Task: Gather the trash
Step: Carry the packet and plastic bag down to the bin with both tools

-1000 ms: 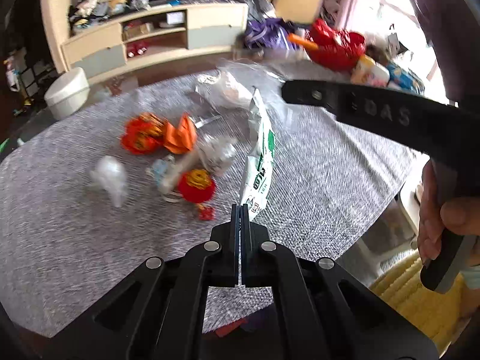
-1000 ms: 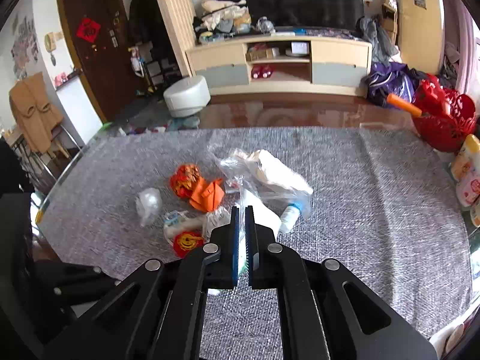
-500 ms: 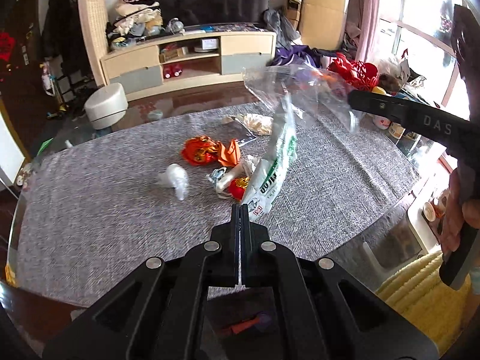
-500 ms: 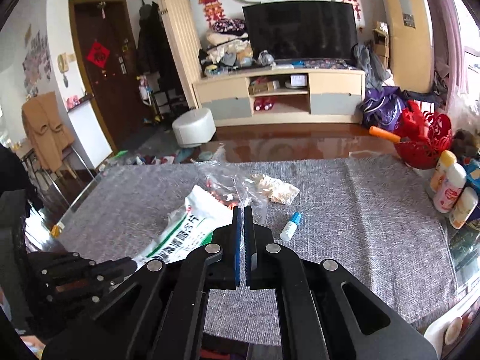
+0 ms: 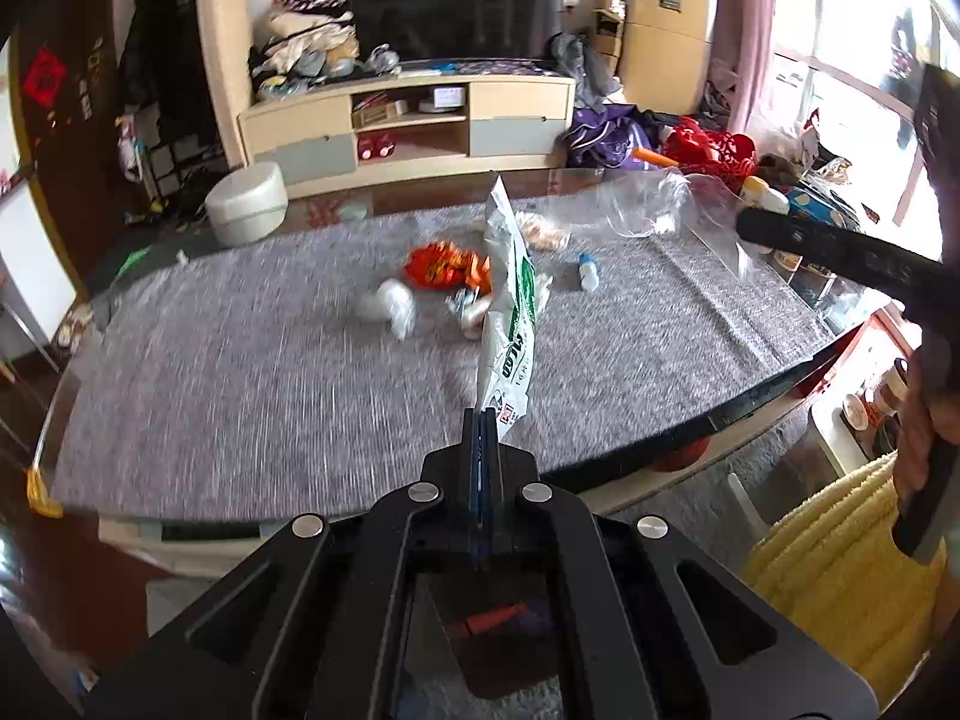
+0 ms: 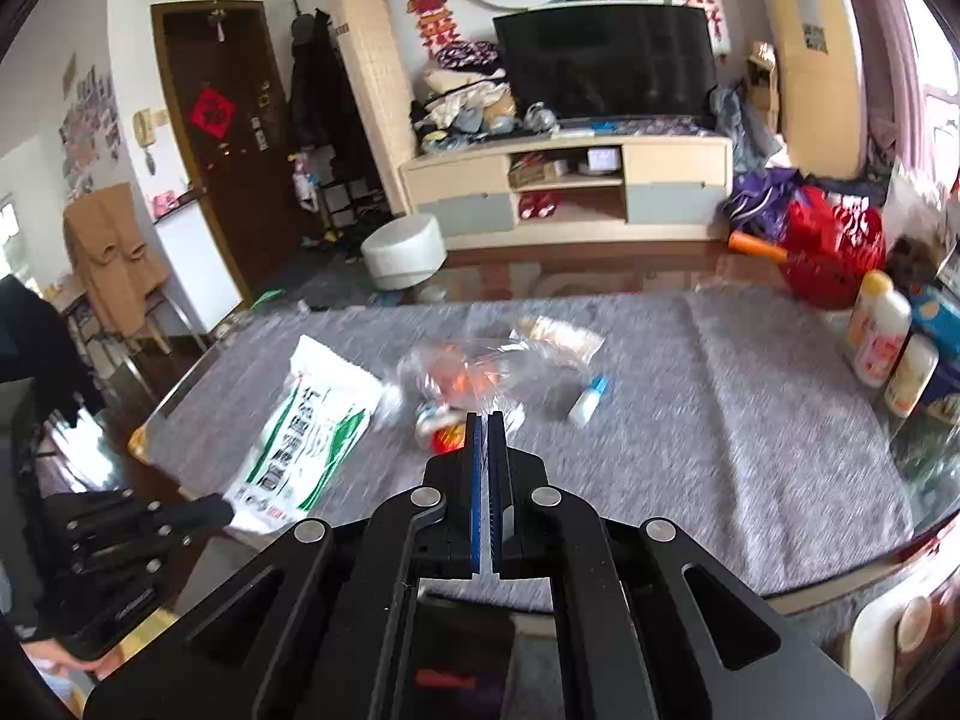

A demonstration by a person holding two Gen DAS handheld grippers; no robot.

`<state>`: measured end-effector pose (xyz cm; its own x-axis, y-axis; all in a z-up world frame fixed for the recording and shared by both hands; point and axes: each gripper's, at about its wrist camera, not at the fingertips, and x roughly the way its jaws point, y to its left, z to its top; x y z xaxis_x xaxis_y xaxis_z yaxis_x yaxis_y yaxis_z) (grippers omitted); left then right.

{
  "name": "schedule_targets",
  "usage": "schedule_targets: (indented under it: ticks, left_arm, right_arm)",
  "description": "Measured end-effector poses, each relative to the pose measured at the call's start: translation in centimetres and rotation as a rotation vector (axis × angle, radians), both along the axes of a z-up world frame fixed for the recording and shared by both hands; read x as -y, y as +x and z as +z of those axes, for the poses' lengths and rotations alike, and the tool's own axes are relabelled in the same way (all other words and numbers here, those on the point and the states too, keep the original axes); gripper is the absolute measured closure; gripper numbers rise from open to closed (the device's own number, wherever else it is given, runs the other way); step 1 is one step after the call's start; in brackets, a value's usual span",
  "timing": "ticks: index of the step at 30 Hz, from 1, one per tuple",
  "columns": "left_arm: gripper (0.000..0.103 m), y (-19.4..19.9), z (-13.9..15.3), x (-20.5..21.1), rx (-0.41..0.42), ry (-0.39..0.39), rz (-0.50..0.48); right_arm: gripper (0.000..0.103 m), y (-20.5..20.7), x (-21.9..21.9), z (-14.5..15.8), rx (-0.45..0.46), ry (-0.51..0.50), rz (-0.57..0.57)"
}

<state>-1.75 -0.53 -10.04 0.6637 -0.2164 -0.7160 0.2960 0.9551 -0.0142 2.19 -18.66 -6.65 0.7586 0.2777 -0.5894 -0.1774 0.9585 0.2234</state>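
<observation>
My left gripper (image 5: pixel 482 414) is shut on the bottom corner of a white and green bag (image 5: pixel 507 300) and holds it up above the near table edge; the bag also shows in the right wrist view (image 6: pixel 306 420). My right gripper (image 6: pixel 485 417) is shut on a clear plastic bag (image 6: pixel 480 369), which hangs in the air at the right of the left wrist view (image 5: pixel 660 210). On the grey tablecloth (image 5: pixel 240 372) lie an orange wrapper (image 5: pixel 438 264), a crumpled white wad (image 5: pixel 387 306), a small white bottle with a blue cap (image 6: pixel 588 402) and other scraps.
Bottles and boxes (image 6: pixel 888 342) stand at the table's right end beside a red basket (image 6: pixel 834 252). A yellow cushioned chair (image 5: pixel 840 540) is near the right front. A TV cabinet (image 6: pixel 570 192) and a white round stool (image 6: pixel 402 252) stand beyond the table.
Both grippers have drawn back and up from the table. The white and green bag and the clear bag have lifted off the trash pile with them.
</observation>
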Motion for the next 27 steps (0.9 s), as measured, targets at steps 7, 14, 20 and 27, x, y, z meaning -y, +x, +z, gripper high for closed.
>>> schedule_targets:
  ticks: [7,14,20,27]
  left_arm:
    - [0.103,-2.6,-2.3,-1.6,-0.061,-0.018,0.035]
    - [0.103,-5.8,-4.7,-2.0,-0.139,0.011,0.037]
    - [0.103,-7.2,-7.5,-1.9,-0.23,0.0,0.045]
    - [0.103,-7.7,-11.9,-2.0,-0.344,-0.033,0.077]
  right_arm:
    - [0.099,-3.9,-1.0,-2.7,-0.102,0.047,0.04]
    - [0.099,-7.9,-1.9,-5.2,-0.216,0.022,0.082]
    - [0.099,-9.8,-2.7,-8.6,-0.332,0.014,0.106]
    - [0.099,-9.5,-3.4,-13.6,-0.444,0.052,0.085]
